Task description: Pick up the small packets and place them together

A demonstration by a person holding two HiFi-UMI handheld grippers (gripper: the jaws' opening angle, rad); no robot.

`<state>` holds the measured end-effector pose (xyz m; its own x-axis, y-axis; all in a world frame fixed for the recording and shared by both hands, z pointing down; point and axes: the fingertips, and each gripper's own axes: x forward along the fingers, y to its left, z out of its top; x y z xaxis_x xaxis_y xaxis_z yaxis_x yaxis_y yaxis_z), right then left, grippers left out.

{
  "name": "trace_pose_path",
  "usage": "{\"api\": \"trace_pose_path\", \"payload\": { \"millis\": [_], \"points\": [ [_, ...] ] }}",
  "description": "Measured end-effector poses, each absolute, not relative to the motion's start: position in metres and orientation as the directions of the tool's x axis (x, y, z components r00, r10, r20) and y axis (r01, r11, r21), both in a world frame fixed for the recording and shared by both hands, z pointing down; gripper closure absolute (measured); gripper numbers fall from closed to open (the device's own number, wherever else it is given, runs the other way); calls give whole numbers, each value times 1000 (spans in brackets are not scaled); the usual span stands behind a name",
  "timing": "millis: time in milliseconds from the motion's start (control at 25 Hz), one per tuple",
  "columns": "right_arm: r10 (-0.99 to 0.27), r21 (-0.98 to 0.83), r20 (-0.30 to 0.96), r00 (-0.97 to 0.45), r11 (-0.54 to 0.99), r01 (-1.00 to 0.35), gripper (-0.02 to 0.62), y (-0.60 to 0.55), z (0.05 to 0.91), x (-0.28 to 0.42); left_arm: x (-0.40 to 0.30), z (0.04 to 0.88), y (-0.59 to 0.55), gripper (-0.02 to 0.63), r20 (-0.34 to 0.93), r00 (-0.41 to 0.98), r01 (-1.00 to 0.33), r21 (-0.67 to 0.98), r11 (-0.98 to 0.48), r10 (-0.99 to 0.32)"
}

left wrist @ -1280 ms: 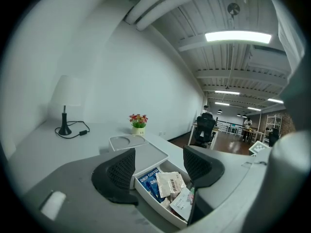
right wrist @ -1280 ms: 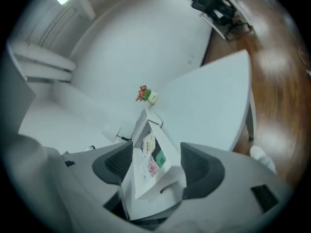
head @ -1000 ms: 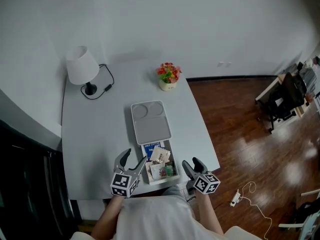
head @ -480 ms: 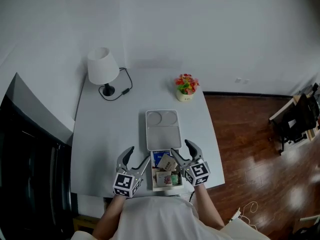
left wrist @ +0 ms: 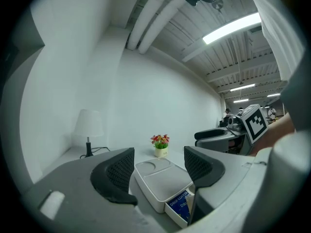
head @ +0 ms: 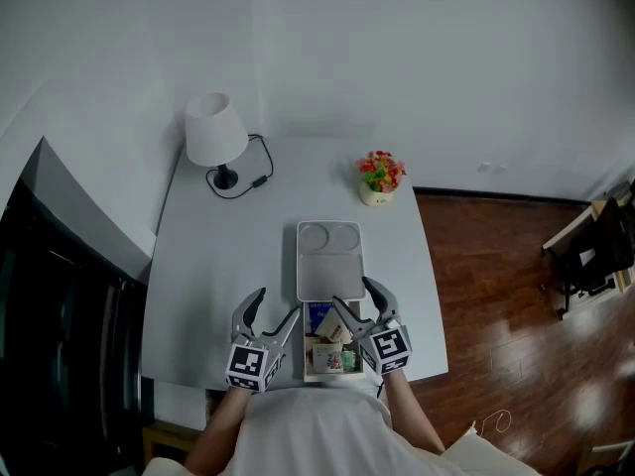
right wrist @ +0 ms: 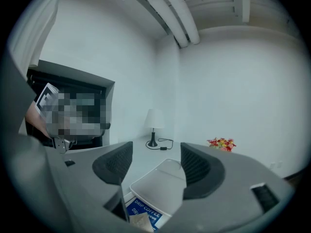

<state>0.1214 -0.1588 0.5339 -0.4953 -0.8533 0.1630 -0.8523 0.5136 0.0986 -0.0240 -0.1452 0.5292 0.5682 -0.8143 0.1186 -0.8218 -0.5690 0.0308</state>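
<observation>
Left claw: released, holds nothing, just left of the box.
Right claw: released, holds nothing, above the box's right side.
Small packets: inside the open box, at the surface's near edge.

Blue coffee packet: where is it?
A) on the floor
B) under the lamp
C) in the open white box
C: the blue drip coffee packet lies inside the open white box at the table's near edge.
</observation>
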Motion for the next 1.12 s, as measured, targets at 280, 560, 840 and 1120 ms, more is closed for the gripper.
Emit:
{"api": "trace_pose_path", "payload": {
  "millis": [280, 560, 840, 1120],
  "points": [
    [-831, 82, 185, -525, 546, -834, 275, -150, 537, 119, -28, 516, -147, 291, 52, 579, -814, 80, -575, -814],
    [-722, 92, 342, -601, 662, -744, 299, -127, 562, 121, -20, 531, -145, 293, 118, 636, -771, 70, -633, -762],
    [-359, -11, 707, -609, 856, -516, 305, -71, 657, 114, -17, 562, -127, 308, 224, 684, -724, 98, -683, -694],
    [-174, -46, 851, -495, 915, -401, 337, -47, 740, 94, -22, 572, -114, 310, 252, 685, -723, 118, -680, -684]
  ]
}}
